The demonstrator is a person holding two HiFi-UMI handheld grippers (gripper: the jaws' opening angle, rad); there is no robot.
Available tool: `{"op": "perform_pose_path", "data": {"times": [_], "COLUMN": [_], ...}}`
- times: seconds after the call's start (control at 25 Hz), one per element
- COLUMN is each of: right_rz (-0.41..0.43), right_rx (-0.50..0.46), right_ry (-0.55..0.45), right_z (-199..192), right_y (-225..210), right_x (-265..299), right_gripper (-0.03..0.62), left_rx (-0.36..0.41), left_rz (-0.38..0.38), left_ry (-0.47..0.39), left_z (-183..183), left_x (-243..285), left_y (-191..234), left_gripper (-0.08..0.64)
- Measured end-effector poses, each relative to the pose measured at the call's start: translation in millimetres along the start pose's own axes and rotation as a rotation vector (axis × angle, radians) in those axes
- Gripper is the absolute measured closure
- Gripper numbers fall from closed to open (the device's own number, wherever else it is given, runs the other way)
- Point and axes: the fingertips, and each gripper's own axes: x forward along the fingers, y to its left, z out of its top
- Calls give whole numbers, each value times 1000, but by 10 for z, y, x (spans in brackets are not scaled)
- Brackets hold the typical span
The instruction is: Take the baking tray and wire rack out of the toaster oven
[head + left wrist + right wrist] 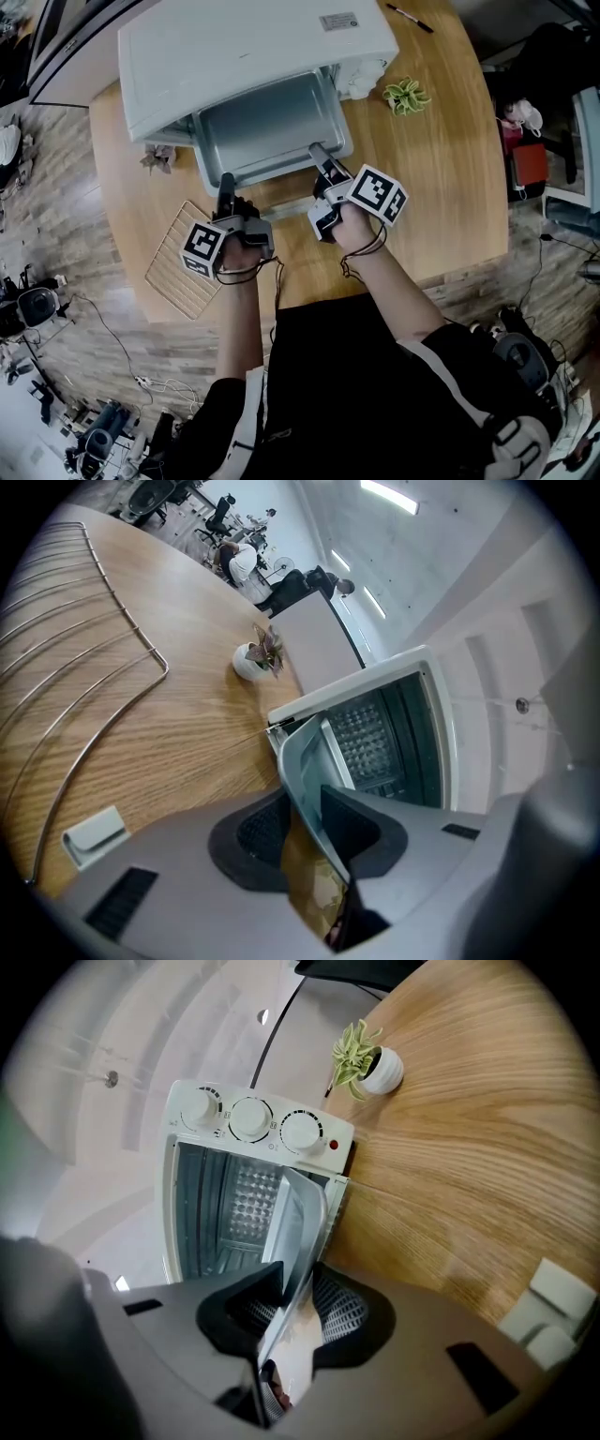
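While the left gripper (226, 180) and right gripper (318, 151) each clamp its near rim, the baking tray (267, 127) shows in head view partly out of the toaster oven (244, 47). The wire rack (176, 267) lies flat on the wooden table (441, 169), beside the left gripper.

Left gripper view: jaws narrow, pinched on the tray's edge; rack apart at left.

Right gripper view: jaws narrow, nipped on the same rim; oven knobs (251, 1119) beyond.

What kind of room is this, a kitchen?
Probably a lab or office workroom, not a kitchen: the toaster oven sits on a round wooden table, cables and equipment litter the floor, and office chairs stand in the background.
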Motion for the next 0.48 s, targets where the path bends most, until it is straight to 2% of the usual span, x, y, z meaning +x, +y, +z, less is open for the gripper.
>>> {"op": "perform_pose_path", "data": {"times": [0.48], "right_rz": [10], "right_rx": [7], "right_ry": [-22], "right_z": [-170], "right_y": [-7], "right_x": [-334], "right_gripper": [482], "left_rx": [14], "left_rz": [-1], "left_ry": [34], "left_z": [-112], "left_x": [-305], "left_y": [27], "left_gripper": [448]}}
